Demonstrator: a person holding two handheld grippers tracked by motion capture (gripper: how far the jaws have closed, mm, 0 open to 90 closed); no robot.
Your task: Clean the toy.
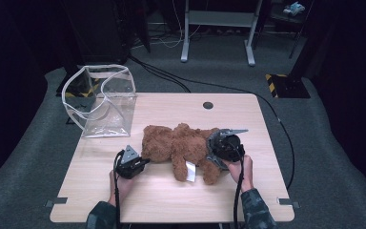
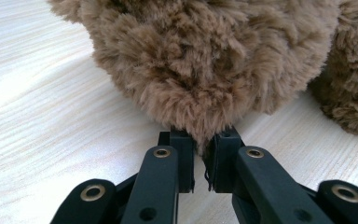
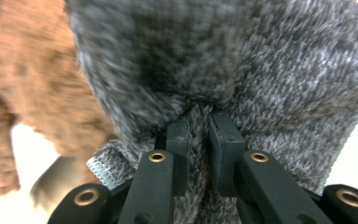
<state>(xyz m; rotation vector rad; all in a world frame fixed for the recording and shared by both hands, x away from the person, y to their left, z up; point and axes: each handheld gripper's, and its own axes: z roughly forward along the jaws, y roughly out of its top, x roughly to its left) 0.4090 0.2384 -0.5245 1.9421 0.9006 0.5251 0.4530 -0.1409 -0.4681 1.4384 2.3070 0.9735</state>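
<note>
A brown teddy bear point(image 1: 178, 145) lay across the middle of the wooden table point(image 1: 248, 200), stretched from left to right, with a white tag point(image 1: 190, 171) hanging from its near side. The left gripper point(image 1: 142, 162) rested low on the tabletop at the bear's left end, held by the person's left hand point(image 1: 120, 183); in the left gripper view its jaws were drawn narrow and pinched a tuft of the bear's fur point(image 2: 200, 126) between them. The right gripper point(image 1: 218, 155) sat at the bear's right end, in the right hand point(image 1: 242, 169), and in the right gripper view its jaws were likewise closed tight on a fold of grey knitted cloth point(image 3: 200, 126), with the brown fur showing blurred to the left of it. Whether that grey cloth was a garment on the bear could not be told. A clear plastic bag point(image 1: 107, 102) with a white rim stood open at the table's far left corner, well apart from the bear and both grippers.
</note>
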